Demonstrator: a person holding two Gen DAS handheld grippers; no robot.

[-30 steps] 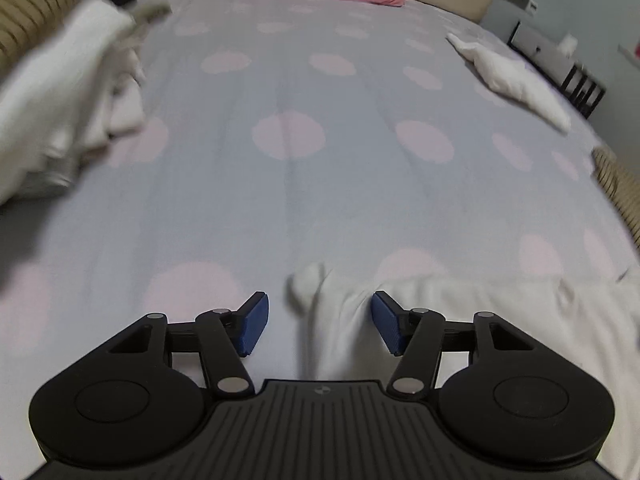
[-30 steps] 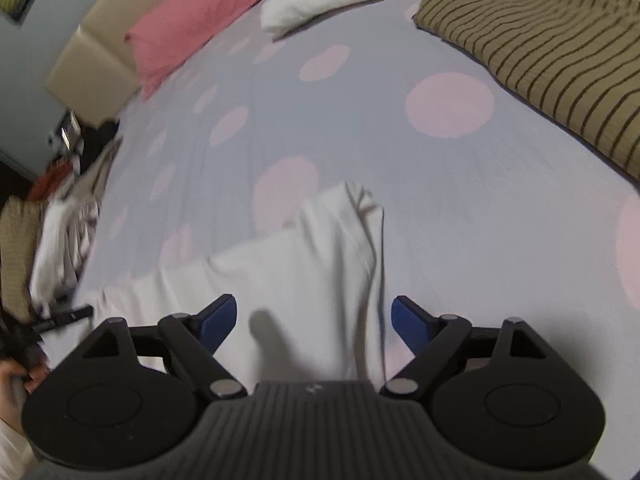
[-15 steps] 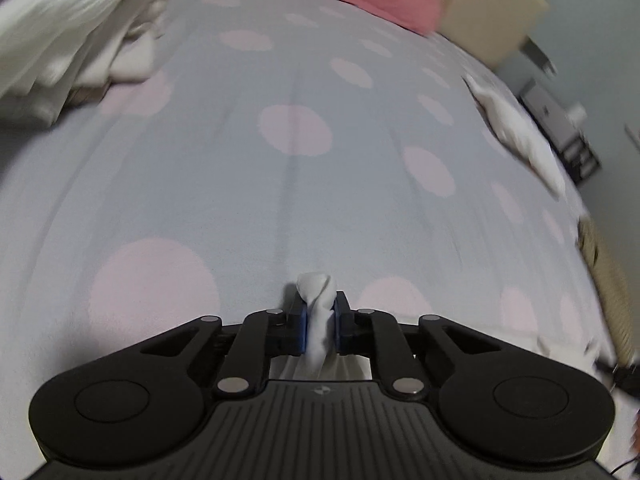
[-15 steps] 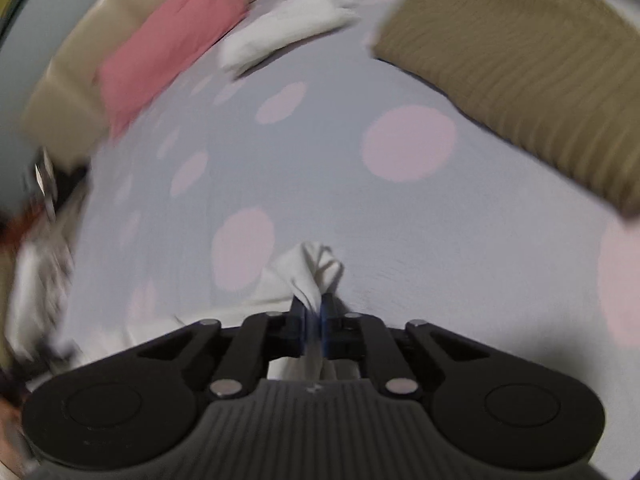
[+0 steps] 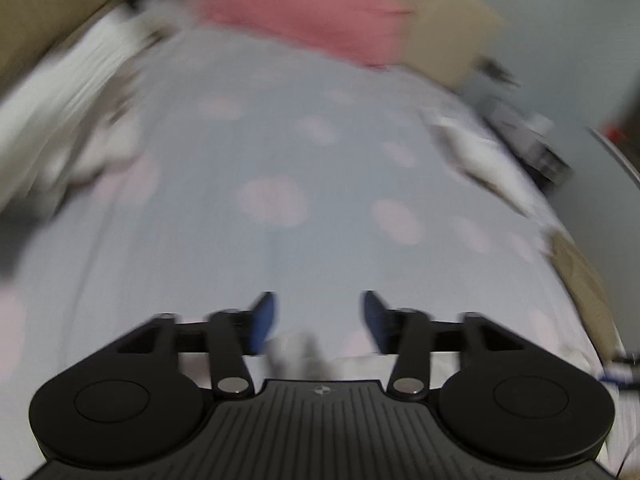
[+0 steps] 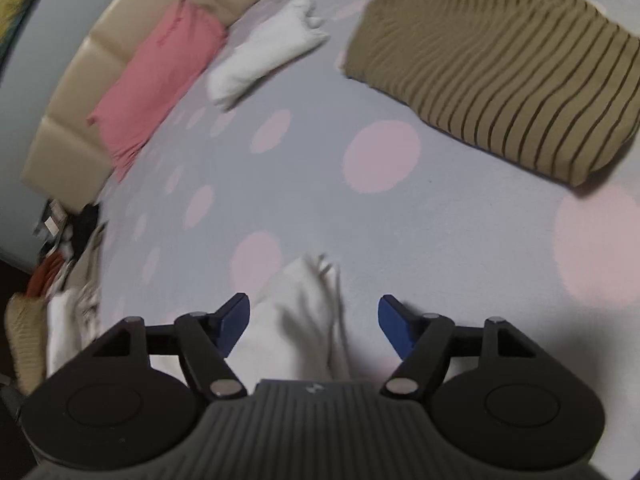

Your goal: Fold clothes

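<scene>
The left gripper [image 5: 318,316] has its blue fingers [image 5: 262,318] spread apart; its jaws have just been opening, and nothing is pinched between them. Under the gap, close to the gripper body, lies a blurred edge of the white garment [image 5: 296,350], loose on the bed. The right gripper [image 6: 314,320] likewise stands with its fingers [image 6: 394,322] wide, jaws just opened, and the white garment [image 6: 298,316] lies in the gap below them without either pad pressing on it. Its crumpled tip points away from the gripper toward a pink dot on the sheet.

Further out, the bed [image 6: 304,196] is covered in a pale grey sheet with pink dots. In the right wrist view a folded tan striped cloth [image 6: 500,68] lies at the upper right, well apart from the garment, and a folded white cloth [image 6: 266,50] lies beside a pink pillow [image 6: 158,80] against a beige headboard [image 6: 70,96]. The left wrist view is heavily blurred; a pile of white clothes [image 5: 60,120] shows at its left edge.
</scene>
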